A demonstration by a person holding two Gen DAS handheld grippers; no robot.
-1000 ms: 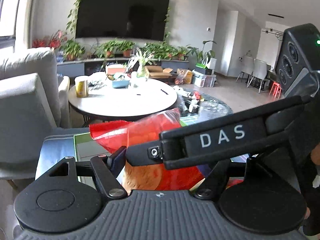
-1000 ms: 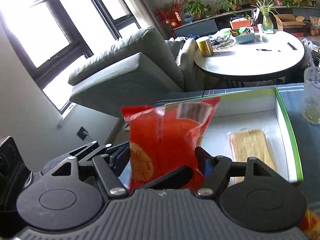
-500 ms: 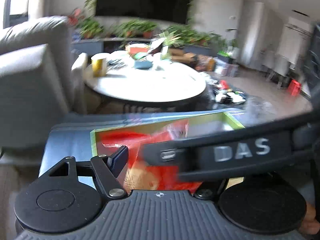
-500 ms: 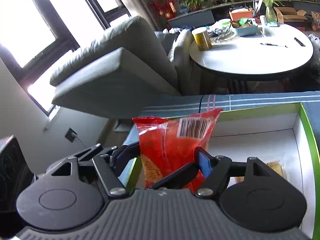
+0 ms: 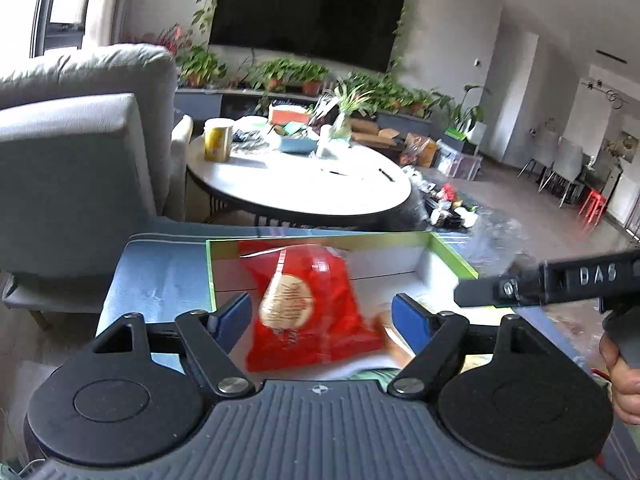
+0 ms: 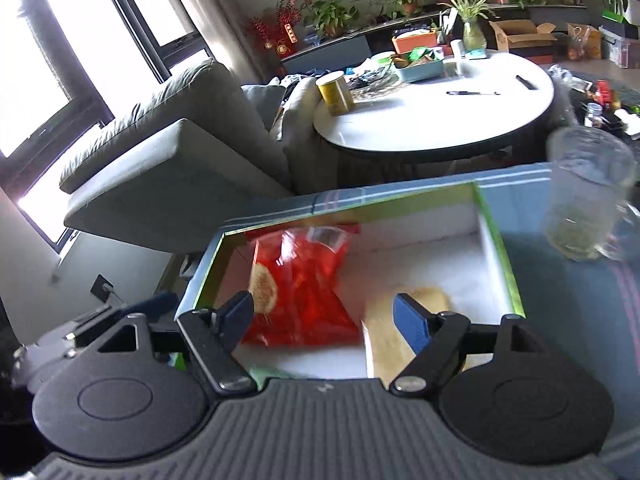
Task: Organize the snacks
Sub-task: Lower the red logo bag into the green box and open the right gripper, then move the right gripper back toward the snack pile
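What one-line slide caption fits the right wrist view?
Red snack bag lands in the green-rimmed box beside a pale packet, clear of the open right gripper.

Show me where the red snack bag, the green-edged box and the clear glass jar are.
red snack bag (image 6: 298,292), right wrist view, on the middle of its red front.
green-edged box (image 6: 502,256), right wrist view, on its right green rim.
clear glass jar (image 6: 588,196), right wrist view, on its see-through side wall.

A round white table (image 6: 436,128) bearing a yellow can (image 6: 335,93) stands beside a grey sofa (image 6: 168,168); potted plants (image 5: 288,74) line the wall beneath a television (image 5: 304,20).
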